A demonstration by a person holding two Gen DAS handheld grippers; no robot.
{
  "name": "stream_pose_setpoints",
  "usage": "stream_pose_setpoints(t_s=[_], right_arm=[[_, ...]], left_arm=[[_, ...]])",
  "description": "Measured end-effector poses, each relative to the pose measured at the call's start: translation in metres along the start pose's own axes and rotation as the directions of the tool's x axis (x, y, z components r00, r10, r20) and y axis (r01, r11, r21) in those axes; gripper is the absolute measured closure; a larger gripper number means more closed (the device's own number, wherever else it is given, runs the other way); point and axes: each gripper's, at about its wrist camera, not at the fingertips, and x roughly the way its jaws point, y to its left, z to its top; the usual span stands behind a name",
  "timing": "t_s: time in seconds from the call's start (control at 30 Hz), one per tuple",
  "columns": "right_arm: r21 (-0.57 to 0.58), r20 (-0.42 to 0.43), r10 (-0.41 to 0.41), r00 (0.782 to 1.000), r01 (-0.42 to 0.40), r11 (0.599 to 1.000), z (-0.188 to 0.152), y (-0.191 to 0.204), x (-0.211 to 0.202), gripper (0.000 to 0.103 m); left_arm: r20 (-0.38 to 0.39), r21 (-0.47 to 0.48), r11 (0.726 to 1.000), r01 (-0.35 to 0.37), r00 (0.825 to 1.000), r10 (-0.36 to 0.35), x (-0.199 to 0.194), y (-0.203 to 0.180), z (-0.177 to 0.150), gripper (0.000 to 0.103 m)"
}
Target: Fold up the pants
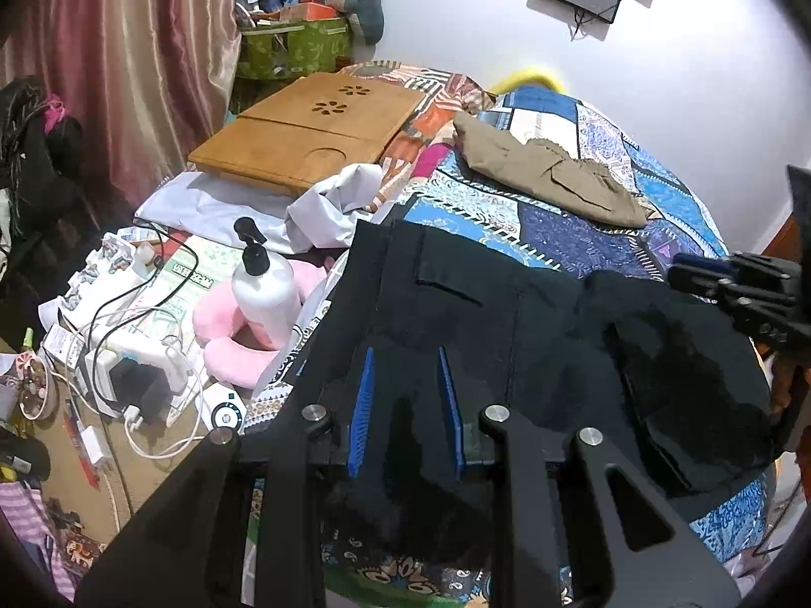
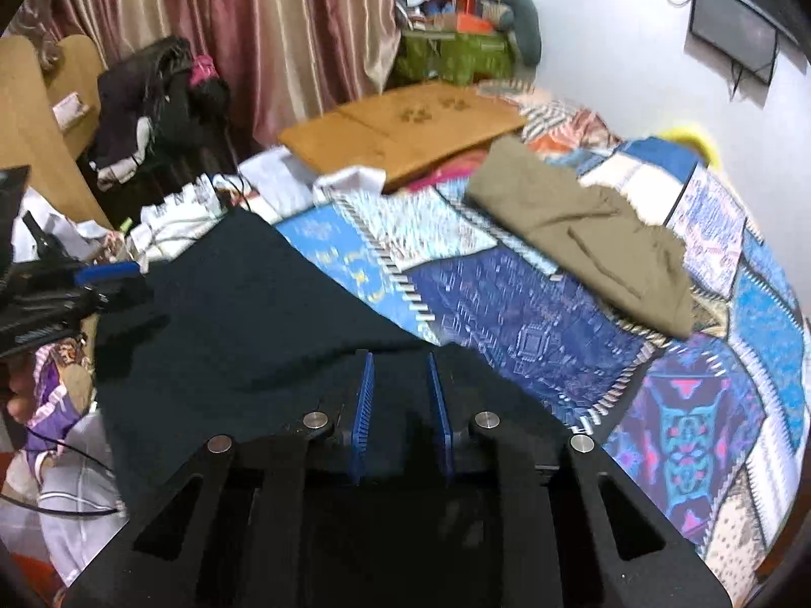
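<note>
Black pants (image 1: 507, 334) lie spread on the patterned blue bedspread (image 1: 557, 223); a back pocket slit shows near their far edge. My left gripper (image 1: 405, 370) is open, blue pads apart, just above the black cloth. My right gripper (image 2: 398, 370) is open too, over the pants (image 2: 243, 314) near their edge. Each gripper shows in the other's view: the right one (image 1: 709, 278) at the pants' right side, the left one (image 2: 106, 278) at their left side. Nothing is held between the fingers.
Folded olive-brown pants (image 1: 552, 172) lie further back on the bed. A wooden lap tray (image 1: 309, 131), white cloth (image 1: 324, 207), a white pump bottle (image 1: 263, 289), a pink pillow (image 1: 238, 349) and cables with chargers (image 1: 132, 385) crowd the left side. Curtains (image 2: 253, 25) hang behind.
</note>
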Motion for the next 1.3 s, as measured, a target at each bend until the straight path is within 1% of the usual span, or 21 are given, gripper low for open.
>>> stream_pose_setpoints(t_s=[0.07,0.17,0.23,0.3,0.33,0.4,0.5,0.57,0.63,0.67,0.7,0.73,0.8,0.87,0.93,0.97,1.0,1.07,1.23,1.3], right_arm=[[0.026,0.000,-0.002,1.000,0.002,1.000,-0.004,0.001,-0.013,0.083],[0.048,-0.012,-0.022,1.000,0.022,0.999,-0.015,0.005,-0.025,0.081],[0.065,-0.023,-0.024,0.999,0.026,0.998,-0.026,0.008,-0.032,0.076],[0.081,-0.026,-0.019,0.999,0.021,0.997,-0.038,0.012,-0.036,0.074],[0.086,-0.033,-0.022,0.999,0.025,0.996,-0.045,0.015,-0.038,0.073],[0.095,-0.038,-0.024,0.999,0.027,0.995,-0.056,0.020,-0.039,0.066],[0.100,-0.047,-0.037,0.998,0.041,0.994,-0.071,0.028,-0.038,0.064],[0.109,-0.061,-0.041,0.997,0.047,0.993,-0.081,0.030,-0.032,0.064],[0.113,-0.086,-0.053,0.995,0.063,0.992,-0.089,0.031,-0.024,0.064],[0.116,-0.093,-0.051,0.994,0.061,0.991,-0.093,0.031,-0.020,0.063],[0.123,-0.076,-0.050,0.996,0.059,0.991,-0.097,0.031,-0.020,0.062],[0.130,-0.066,-0.048,0.997,0.057,0.990,-0.099,0.031,-0.021,0.062],[0.143,-0.067,-0.042,0.997,0.052,0.988,-0.097,0.029,-0.020,0.062],[0.151,-0.068,-0.037,0.997,0.047,0.987,-0.096,0.028,-0.020,0.062],[0.148,-0.060,-0.037,0.997,0.046,0.988,-0.100,0.029,-0.021,0.061],[0.147,-0.055,-0.038,0.998,0.046,0.988,-0.101,0.030,-0.021,0.061],[0.146,-0.051,-0.037,0.998,0.044,0.988,-0.102,0.031,-0.021,0.061],[0.150,-0.044,-0.035,0.998,0.041,0.988,-0.104,0.031,-0.021,0.061],[0.155,-0.043,-0.024,0.999,0.030,0.987,-0.104,0.032,-0.022,0.061],[0.158,-0.042,-0.020,0.999,0.026,0.987,-0.105,0.031,-0.022,0.061]], left_arm=[[0.003,-0.003,1.000,0.002,1.000,-0.002,-0.004,0.000,-0.001,0.078],[-0.001,-0.028,1.000,0.014,1.000,-0.014,-0.011,0.003,-0.007,0.071],[-0.005,-0.057,0.998,0.032,0.999,-0.032,-0.016,0.007,-0.014,0.059],[-0.013,-0.081,0.996,0.046,0.999,-0.048,-0.020,0.010,-0.021,0.052],[-0.024,-0.095,0.994,0.056,0.998,-0.058,-0.022,0.012,-0.027,0.051],[-0.044,-0.115,0.991,0.067,0.996,-0.073,-0.022,0.014,-0.034,0.049],[-0.069,-0.148,0.986,0.075,0.994,-0.086,-0.022,0.016,-0.047,0.048],[-0.069,-0.145,0.987,0.074,0.994,-0.084,-0.025,0.015,-0.053,0.048],[-0.084,-0.147,0.985,0.094,0.991,-0.107,-0.026,0.010,-0.057,0.048],[-0.095,-0.159,0.981,0.113,0.987,-0.129,-0.026,0.009,-0.060,0.048],[-0.101,-0.169,0.978,0.125,0.985,-0.143,-0.026,0.009,-0.063,0.048],[-0.113,-0.189,0.970,0.151,0.978,-0.174,-0.023,0.008,-0.066,0.048],[-0.132,-0.218,0.961,0.170,0.971,-0.201,-0.018,0.009,-0.071,0.048],[-0.160,-0.265,0.950,0.166,0.964,-0.213,-0.007,0.011,-0.076,0.048],[-0.171,-0.299,0.940,0.165,0.960,-0.223,-0.002,0.013,-0.079,0.048],[-0.166,-0.311,0.936,0.167,0.960,-0.227,0.000,0.014,-0.080,0.047],[-0.161,-0.316,0.933,0.171,0.960,-0.230,-0.001,0.015,-0.080,0.045],[-0.144,-0.338,0.921,0.195,0.956,-0.255,0.001,0.018,-0.080,0.040],[-0.099,-0.424,0.874,0.236,0.947,-0.304,0.007,0.034,-0.070,0.040],[-0.091,-0.433,0.869,0.240,0.947,-0.307,0.012,0.038,-0.064,0.040]])
